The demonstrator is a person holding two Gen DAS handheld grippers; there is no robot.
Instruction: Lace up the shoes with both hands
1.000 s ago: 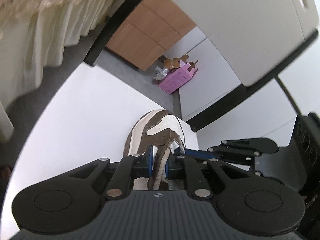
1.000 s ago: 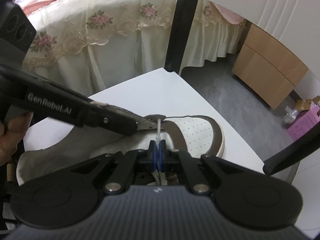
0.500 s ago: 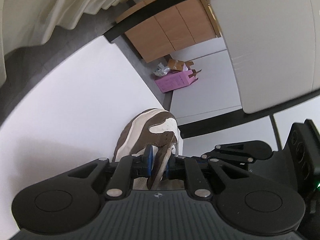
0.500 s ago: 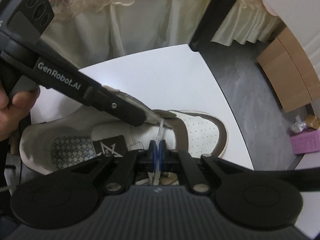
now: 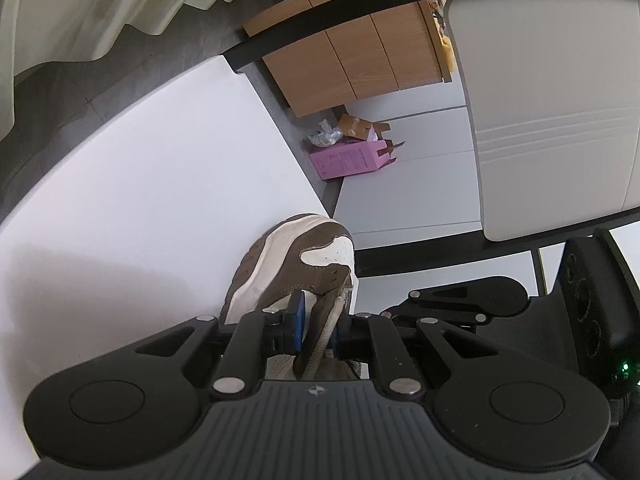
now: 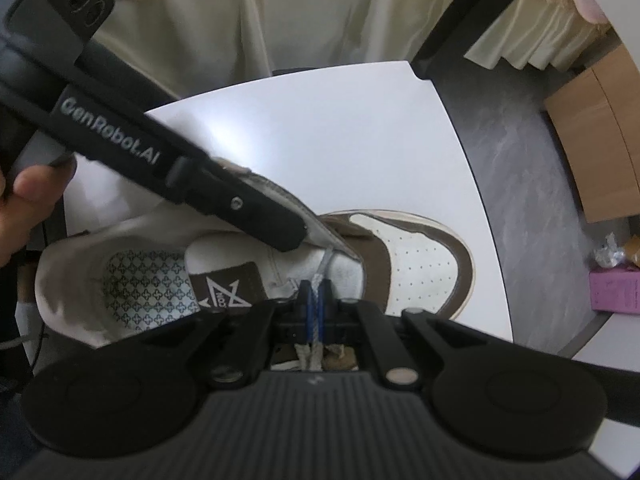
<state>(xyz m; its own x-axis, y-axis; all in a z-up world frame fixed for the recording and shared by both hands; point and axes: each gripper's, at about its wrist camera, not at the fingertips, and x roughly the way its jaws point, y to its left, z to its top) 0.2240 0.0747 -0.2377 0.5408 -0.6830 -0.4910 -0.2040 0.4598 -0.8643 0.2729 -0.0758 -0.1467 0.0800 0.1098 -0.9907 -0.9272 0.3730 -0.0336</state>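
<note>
Left gripper (image 5: 316, 326), rolled and lowered since a second before, clamped the shoe's (image 6: 408, 264) brown eyelet flap (image 5: 320, 320). Right gripper (image 6: 316, 308), swung to point straight down, pinched the lace (image 6: 317, 312) shut; threading looked imminent. Shoe lay on white table (image 6: 320, 140); bed skirt (image 6: 320, 20), wooden cabinet (image 5: 348, 56) beyond.

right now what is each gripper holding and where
Left gripper: the sneaker's brown eyelet flap, at its edge. Right gripper: the shoelace, near its tip.
</note>
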